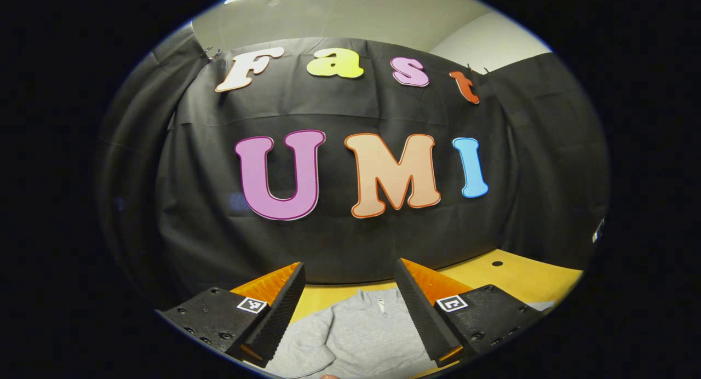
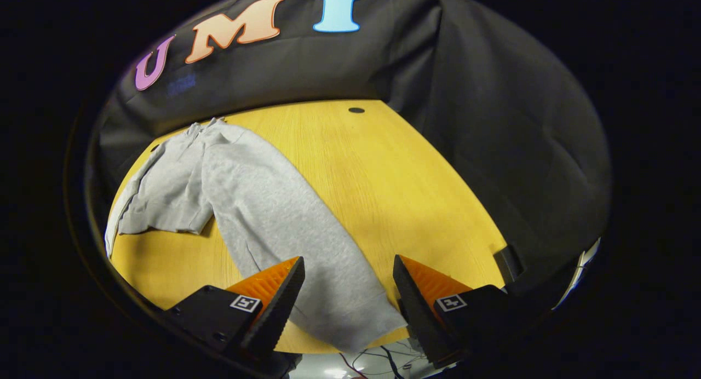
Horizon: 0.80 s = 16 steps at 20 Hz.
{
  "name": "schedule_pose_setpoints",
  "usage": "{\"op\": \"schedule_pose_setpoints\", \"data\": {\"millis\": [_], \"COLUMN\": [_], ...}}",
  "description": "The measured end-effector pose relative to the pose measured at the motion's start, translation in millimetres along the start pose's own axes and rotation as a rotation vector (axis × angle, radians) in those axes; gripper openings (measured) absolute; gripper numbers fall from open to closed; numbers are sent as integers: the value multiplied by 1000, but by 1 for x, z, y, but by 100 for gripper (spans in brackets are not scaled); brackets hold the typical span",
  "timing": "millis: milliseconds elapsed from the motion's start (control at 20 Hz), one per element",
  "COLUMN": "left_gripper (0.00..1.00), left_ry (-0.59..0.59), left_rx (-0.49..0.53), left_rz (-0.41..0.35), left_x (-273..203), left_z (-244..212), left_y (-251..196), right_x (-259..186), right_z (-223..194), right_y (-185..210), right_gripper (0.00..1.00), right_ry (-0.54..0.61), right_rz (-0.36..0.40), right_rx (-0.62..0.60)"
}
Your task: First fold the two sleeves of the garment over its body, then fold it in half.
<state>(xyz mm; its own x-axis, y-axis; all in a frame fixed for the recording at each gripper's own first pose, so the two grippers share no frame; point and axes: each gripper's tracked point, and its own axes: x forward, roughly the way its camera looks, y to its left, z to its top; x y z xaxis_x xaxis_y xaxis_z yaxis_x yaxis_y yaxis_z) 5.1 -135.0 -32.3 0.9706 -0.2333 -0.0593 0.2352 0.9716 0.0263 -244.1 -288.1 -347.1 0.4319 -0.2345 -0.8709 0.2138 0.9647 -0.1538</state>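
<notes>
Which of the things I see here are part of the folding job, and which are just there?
Part of the job:
- grey garment, lying on the table
- its long sleeve, stretched toward the right gripper
- left gripper, open above the garment

Just there:
- yellow table
- loose wires past the table's edge

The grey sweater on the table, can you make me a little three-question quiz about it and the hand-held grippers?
1. True or false: the right hand-held gripper is shut on the grey sweater.
2. What colour is the table: A yellow wood, B white, C blue?
3. Fill in: in the right gripper view, a long ____ lies stretched toward the hand-held gripper.

Key: 1 false, its fingers stand apart above the sleeve. 2 A. 3 sleeve.
</notes>
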Motion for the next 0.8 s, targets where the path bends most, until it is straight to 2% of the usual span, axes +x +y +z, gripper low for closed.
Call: {"op": "schedule_pose_setpoints", "data": {"millis": [300,500,550,600,650,750,800], "left_gripper": [97,96,96,96,96,95,94], "left_ry": [7,15,17,22,26,23,23], "left_rx": [10,-1,-6,-12,-19,-24,-19], "left_rz": [7,32,39,47,51,57,61], "left_x": [-2,-4,-5,-6,-9,-12,-12], "left_z": [2,2,1,2,1,3,2], "left_y": [-26,-47,-52,-57,-61,-66,-67], "right_x": [11,19,22,21,23,22,21], "right_z": [-41,-44,-51,-52,-50,-52,-54], "right_y": [-12,-7,-5,-2,1,8,11], "right_gripper": [100,96,84,76,62,20,13], "right_ry": [137,171,201,212,217,227,245], "right_rz": [49,108,127,145,168,191,211], "right_rx": [-14,-52,-68,-63,-54,-14,-3]}}
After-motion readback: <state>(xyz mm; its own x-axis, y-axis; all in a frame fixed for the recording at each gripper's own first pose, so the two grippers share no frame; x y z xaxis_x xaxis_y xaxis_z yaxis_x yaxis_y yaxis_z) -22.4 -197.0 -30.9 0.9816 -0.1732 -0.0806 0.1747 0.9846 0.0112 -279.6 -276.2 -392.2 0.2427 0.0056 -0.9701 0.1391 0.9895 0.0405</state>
